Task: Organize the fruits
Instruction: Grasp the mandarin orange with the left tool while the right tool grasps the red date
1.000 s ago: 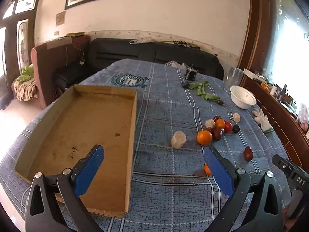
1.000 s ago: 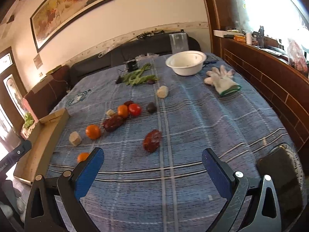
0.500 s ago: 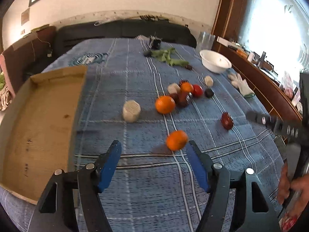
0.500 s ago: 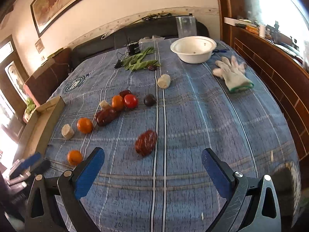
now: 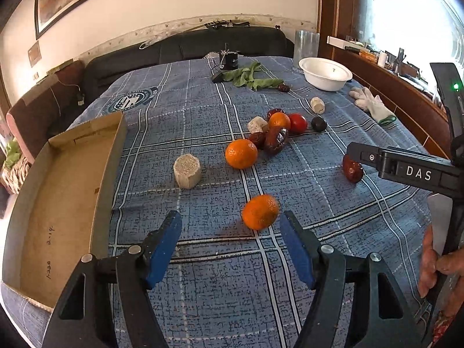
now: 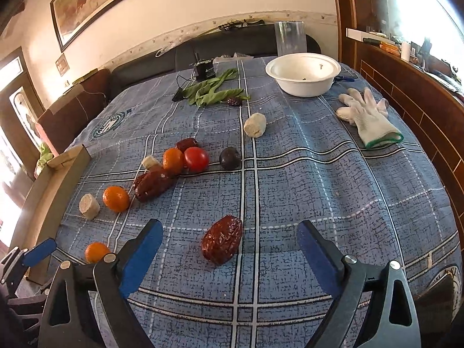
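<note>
My left gripper is open, with a small orange on the blue cloth just ahead of its right finger. A larger orange and a pale cut chunk lie beyond. A cluster with a tomato and dark red dates sits further back. An open cardboard box lies at the left. My right gripper is open around a wrinkled red date, which lies between its fingers without touching them. The small orange shows at the right wrist view's lower left.
A white bowl, green leaves and a white glove lie at the far side. A dark plum and another pale chunk sit mid-table. A wooden ledge runs along the right. A sofa stands behind.
My left gripper swung right, away from the box, and closed in on the small orange. My right gripper moved forward, so the red date now lies between its fingers.
</note>
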Available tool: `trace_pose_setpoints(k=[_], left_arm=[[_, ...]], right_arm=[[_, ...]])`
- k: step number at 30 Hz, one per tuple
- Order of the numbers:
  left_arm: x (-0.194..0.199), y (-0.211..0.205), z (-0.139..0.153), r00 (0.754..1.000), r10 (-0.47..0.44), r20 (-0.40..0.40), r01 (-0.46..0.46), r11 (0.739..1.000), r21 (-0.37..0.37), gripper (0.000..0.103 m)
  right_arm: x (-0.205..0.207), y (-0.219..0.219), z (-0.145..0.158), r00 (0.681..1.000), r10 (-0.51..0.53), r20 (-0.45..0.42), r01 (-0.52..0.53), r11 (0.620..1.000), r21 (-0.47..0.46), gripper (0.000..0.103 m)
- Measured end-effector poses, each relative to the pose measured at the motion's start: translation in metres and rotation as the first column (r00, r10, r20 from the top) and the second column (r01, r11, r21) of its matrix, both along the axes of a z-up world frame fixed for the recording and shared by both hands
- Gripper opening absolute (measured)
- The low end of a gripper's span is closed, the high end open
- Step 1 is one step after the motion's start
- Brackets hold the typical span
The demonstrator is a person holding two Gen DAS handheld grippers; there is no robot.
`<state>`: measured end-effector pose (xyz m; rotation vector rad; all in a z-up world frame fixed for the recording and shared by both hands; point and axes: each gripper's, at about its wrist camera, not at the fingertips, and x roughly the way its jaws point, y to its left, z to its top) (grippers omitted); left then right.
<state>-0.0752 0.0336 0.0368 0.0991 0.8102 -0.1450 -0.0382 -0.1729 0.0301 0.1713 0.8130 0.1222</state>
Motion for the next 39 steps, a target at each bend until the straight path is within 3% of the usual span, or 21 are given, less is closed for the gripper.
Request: trace_pose_setpoints(k=[10, 15, 19, 24, 28, 29, 32, 33, 34, 38, 39], left_arm=[[0.004, -0.001, -0.005, 1.0, 0.005, -0.021, -0.005, 1.0, -0.013, 0.07], [0.006, 0.005, -0.006, 0.999, 0.015, -0.033, -0.017, 0.999, -0.048, 0.078], [0.01, 0.002, -0.008, 0.999, -0.01, -0.051, 0.006, 0.998, -0.066, 0.078], [0.016, -0.013, -0.008, 0.997, -0.057, -0.051, 0.053, 0.996, -0.069, 0.078], [0.024, -0.023, -0.013, 0.995, -0.076, -0.071, 0.071, 0.996, -0.059, 0.077], [0.026, -0.025, -0.016, 0.994, -0.074, -0.083, 0.07, 0.996, -0.052, 0.073], [0.034, -0.026, -0.028, 0.987, -0.068, -0.144, 0.06, 0.996, -0.06, 0.035], [0.034, -0.024, -0.027, 0.989, -0.062, -0.133, 0.054, 0.996, -0.065, 0.029], [0.034, -0.021, -0.026, 0.988, -0.07, -0.135, 0.058, 0.994, -0.091, 0.029], [0.032, -0.016, -0.025, 0.989, -0.063, -0.132, 0.048, 0.992, -0.115, 0.029], [0.031, -0.016, -0.025, 0.99, -0.061, -0.127, 0.046, 0.992, -0.117, 0.029]], right_arm=[[0.001, -0.015, -0.008, 0.999, -0.036, -0.024, 0.037, 0.999, 0.036, 0.096], [0.002, -0.017, -0.01, 0.999, -0.039, -0.03, 0.04, 0.998, 0.038, 0.096], [0.004, -0.015, -0.011, 0.999, -0.023, -0.034, 0.024, 0.999, 0.041, 0.096], [0.008, -0.008, -0.018, 0.998, 0.018, -0.063, -0.015, 0.999, 0.051, 0.084], [0.012, -0.005, -0.021, 0.996, 0.032, -0.082, -0.028, 0.998, 0.056, 0.081], [0.012, -0.005, -0.022, 0.996, 0.033, -0.082, -0.029, 0.998, 0.05, 0.081], [0.014, 0.001, -0.022, 0.996, 0.037, -0.081, -0.036, 0.999, 0.012, 0.077], [0.014, 0.005, -0.022, 0.996, 0.04, -0.08, -0.041, 0.999, -0.007, 0.072], [0.014, 0.006, -0.022, 0.996, 0.042, -0.078, -0.044, 0.999, -0.019, 0.07], [0.012, 0.014, -0.023, 0.996, 0.061, -0.071, -0.064, 0.997, -0.047, 0.036], [0.011, 0.015, -0.022, 0.996, 0.06, -0.069, -0.064, 0.997, -0.052, 0.036]])
